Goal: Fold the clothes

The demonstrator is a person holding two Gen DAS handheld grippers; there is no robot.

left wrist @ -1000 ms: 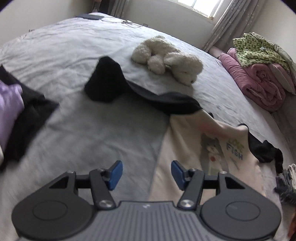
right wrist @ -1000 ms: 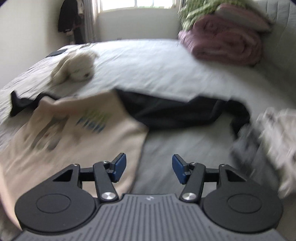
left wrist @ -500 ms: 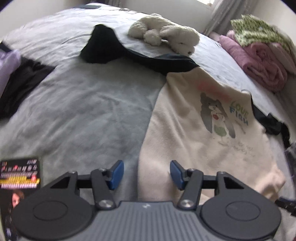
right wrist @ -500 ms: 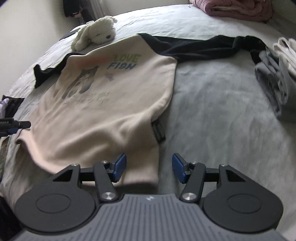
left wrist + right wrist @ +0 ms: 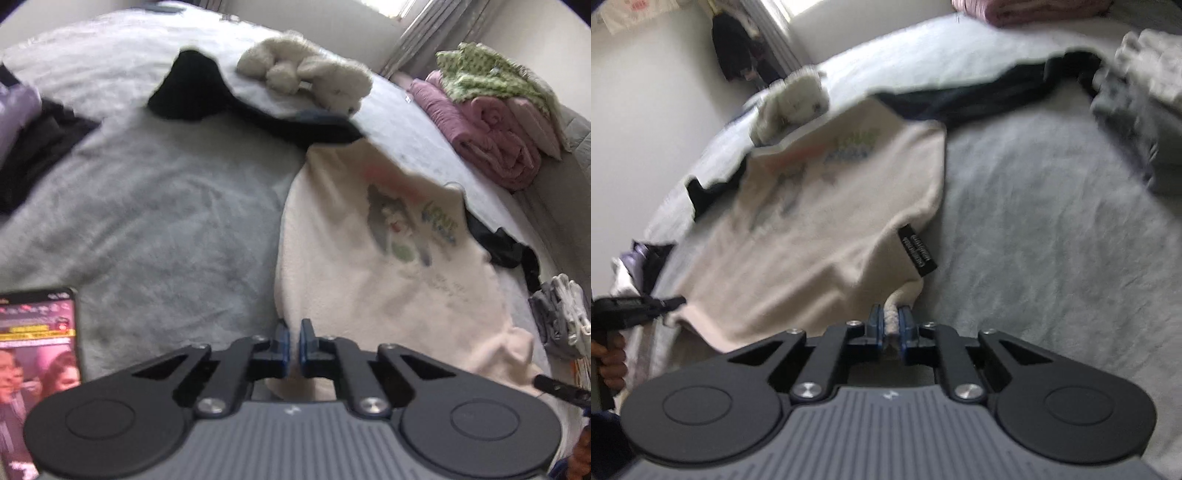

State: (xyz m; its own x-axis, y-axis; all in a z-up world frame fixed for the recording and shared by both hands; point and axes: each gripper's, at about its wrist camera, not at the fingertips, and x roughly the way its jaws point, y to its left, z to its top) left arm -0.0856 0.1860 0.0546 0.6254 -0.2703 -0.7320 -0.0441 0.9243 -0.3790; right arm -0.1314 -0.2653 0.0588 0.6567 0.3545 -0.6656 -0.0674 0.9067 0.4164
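A cream sweatshirt with black sleeves and a cartoon print lies spread, print up, on the grey bed. My left gripper is shut at the hem's left corner, and pale cloth shows between its blue pads. In the right wrist view, my right gripper is shut on the right corner of the sweatshirt, with a bunch of cream fabric pinched between its pads. A black label sticks out of the side seam just ahead. The left gripper's tip also shows at the far corner, held by a hand.
A white plush toy lies beyond the collar. Folded pink blankets are stacked at the back right. A lit phone rests at the near left, dark and purple clothes at the left, and a grey-white garment at the right.
Both grippers were open above the hem half a second ago. Now each has dropped to a hem corner and shut on the cloth.
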